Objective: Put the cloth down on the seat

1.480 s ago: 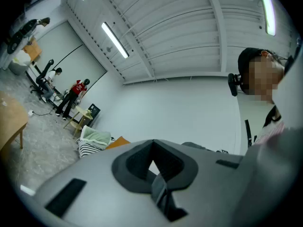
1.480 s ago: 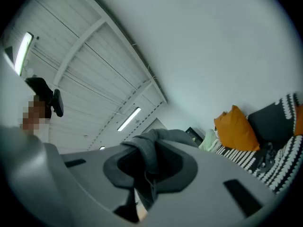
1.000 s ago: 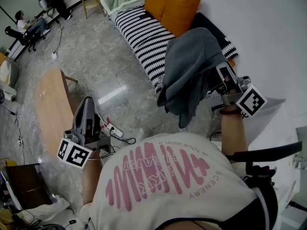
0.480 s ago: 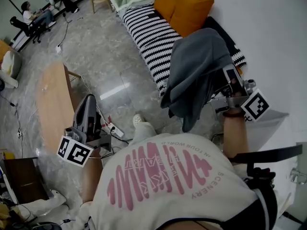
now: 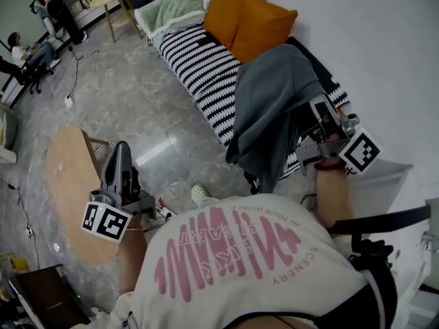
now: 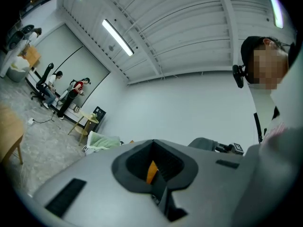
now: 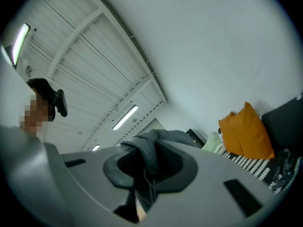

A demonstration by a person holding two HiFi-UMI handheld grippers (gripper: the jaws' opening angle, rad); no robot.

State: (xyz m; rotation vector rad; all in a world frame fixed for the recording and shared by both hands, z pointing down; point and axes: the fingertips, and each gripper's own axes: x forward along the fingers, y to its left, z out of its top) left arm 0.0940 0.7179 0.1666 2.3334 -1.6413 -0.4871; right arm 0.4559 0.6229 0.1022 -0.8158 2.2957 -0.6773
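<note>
The grey cloth (image 5: 274, 108) looks like a thick sweatshirt-type thing. It's up in the air, draped in a big heap over the right gripper (image 5: 314, 114) and hanging in long folds above the near right end of the striped seat (image 5: 199, 67). In the right gripper view the jaws are clamped on a bunched fold of it, with the fabric pinched right between them.

Our guess is it'll handle soft and floppy. It's not heavy, but it's bulky enough that it'll slump wherever the weight goes. It won't hold any shape, so a pinch on a gathered fold near the top, like we've got, seems the safest hold. A single thin edge could slide out. The lowest tail hangs over the floor (image 5: 123, 108) side of the seat edge, so we'd want most of it over the stripes before letting go, or it may slither off.

The left gripper (image 5: 120, 157) is well away on the near left, by the wooden table (image 5: 72, 197). Its jaws are pretty much together with nothing in them. Two orange cushions (image 5: 254, 22) and a pale green blanket (image 5: 175, 5) sit at the far end of the seat.
</note>
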